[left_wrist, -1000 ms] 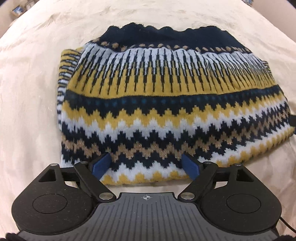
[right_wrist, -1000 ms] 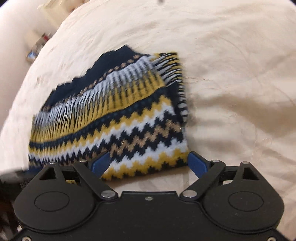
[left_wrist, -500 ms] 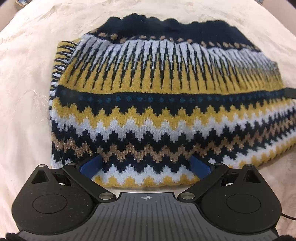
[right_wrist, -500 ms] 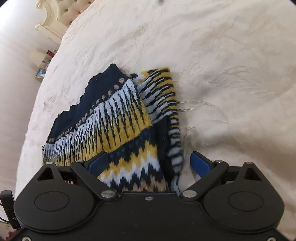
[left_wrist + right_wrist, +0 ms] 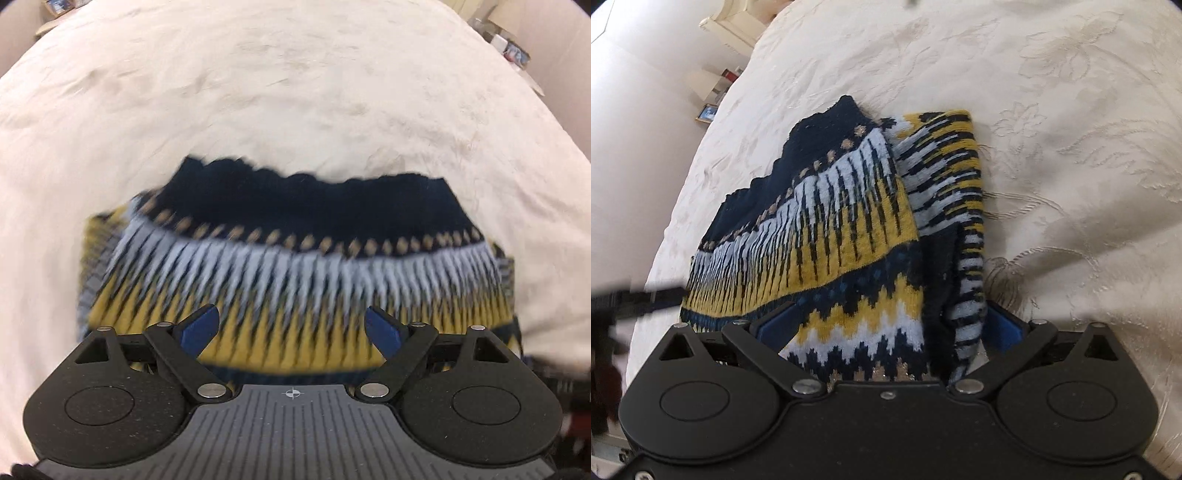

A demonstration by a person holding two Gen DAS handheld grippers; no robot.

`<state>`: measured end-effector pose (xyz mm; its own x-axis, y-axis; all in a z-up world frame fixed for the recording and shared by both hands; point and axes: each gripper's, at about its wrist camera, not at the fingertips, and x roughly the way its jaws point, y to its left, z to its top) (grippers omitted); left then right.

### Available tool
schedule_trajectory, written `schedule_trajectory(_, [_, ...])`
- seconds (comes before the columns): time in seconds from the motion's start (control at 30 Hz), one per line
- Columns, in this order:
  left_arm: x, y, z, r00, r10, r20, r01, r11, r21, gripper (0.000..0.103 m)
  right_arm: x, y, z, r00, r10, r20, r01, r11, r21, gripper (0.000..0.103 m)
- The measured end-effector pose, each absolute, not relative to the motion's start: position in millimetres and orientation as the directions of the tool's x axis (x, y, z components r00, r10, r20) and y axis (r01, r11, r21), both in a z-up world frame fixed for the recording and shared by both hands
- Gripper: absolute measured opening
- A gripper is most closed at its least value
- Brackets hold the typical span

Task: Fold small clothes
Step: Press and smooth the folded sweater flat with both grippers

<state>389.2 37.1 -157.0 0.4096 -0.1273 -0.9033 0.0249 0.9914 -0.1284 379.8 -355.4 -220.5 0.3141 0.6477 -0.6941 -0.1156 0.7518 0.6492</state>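
1. On the cream bedspread (image 5: 295, 92) lies the folded sweater (image 5: 295, 266), a thick knit with navy, white and yellow bands; we see it spread flat, its navy edge farthest from us.
2. At the left, our left gripper (image 5: 291, 328) is over the yellow band. Its jaws have just been closing a little, yet they stand apart with the knit under them and nothing pinched.
3. At the right, our right gripper (image 5: 886, 328) straddles the near right corner of the sweater. Its jaws have just been opening and stand wide, the fabric lying between them with no pinch that we can see.
4. We judge the knit soft, floppy and fairly light, not slippery and not fragile; it will sag and stretch if lifted by one point.
5. We would take hold at the thick stacked edges or corners, both grippers well apart, catching every layer.
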Motion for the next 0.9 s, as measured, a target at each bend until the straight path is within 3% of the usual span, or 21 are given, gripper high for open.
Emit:
schedule_trajectory(0.27, [431, 9, -212, 0.282, -0.020, -0.959, 0.043, 0.999, -0.009, 0.087, 382, -368, -225, 0.296, 0.694, -0.656, -0.103, 0.706, 0.701, 0.103])
schedule_trajectory(0.43, [438, 3, -233, 0.250, 0.019, -0.968, 0.058, 0.998, 0.035, 0.100, 383, -374, -228, 0.292, 0.717, -0.633, -0.100, 0.681, 0.726, 0.103])
schedule_trajectory(0.67, [436, 5, -234, 0.244, 0.019, -0.970, 0.054, 0.998, 0.034, 0.100, 383, -377, -230, 0.299, 0.726, -0.619, -0.108, 0.670, 0.734, 0.103])
schedule_trajectory(0.9, [414, 17, -208, 0.258, -0.025, -0.966, 0.030, 0.999, -0.018, 0.093, 381, -377, -229, 0.302, 0.725, -0.619, -0.110, 0.672, 0.733, 0.103])
